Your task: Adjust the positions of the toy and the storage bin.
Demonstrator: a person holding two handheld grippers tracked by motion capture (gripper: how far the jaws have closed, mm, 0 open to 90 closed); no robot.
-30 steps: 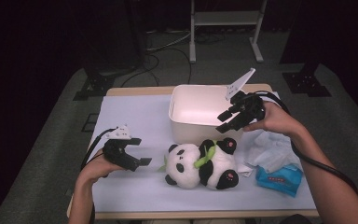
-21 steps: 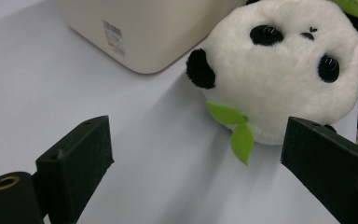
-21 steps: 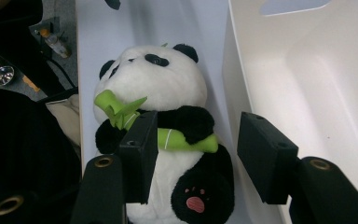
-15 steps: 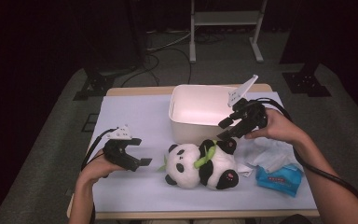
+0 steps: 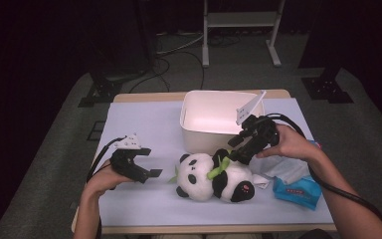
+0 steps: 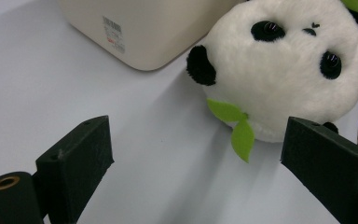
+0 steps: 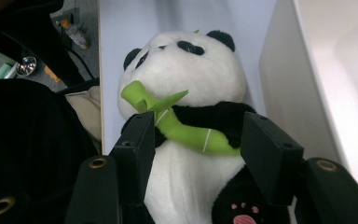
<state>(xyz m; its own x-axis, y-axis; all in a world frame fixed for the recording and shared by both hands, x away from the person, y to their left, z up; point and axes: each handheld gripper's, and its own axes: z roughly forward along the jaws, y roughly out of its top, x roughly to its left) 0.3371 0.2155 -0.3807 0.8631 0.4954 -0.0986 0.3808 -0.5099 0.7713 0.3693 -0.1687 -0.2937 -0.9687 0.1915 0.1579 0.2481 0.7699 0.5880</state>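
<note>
Plush panda (image 7: 182,93) (paw pad, right gripper view)

Panda (image 5: 214,175) before bin (image 5: 219,119)

High view looks forward and down over the counter (image 5: 144,124); both gripper views face the panda (image 5: 214,177) closely, from opposite sides.

From my station, the panda (image 6: 284,70) ran off the left gripper view's top and right edges. In the high view the right gripper (image 5: 241,149) covered part of its belly, and the blue packet's (image 5: 296,189) print was too small to read.
</note>
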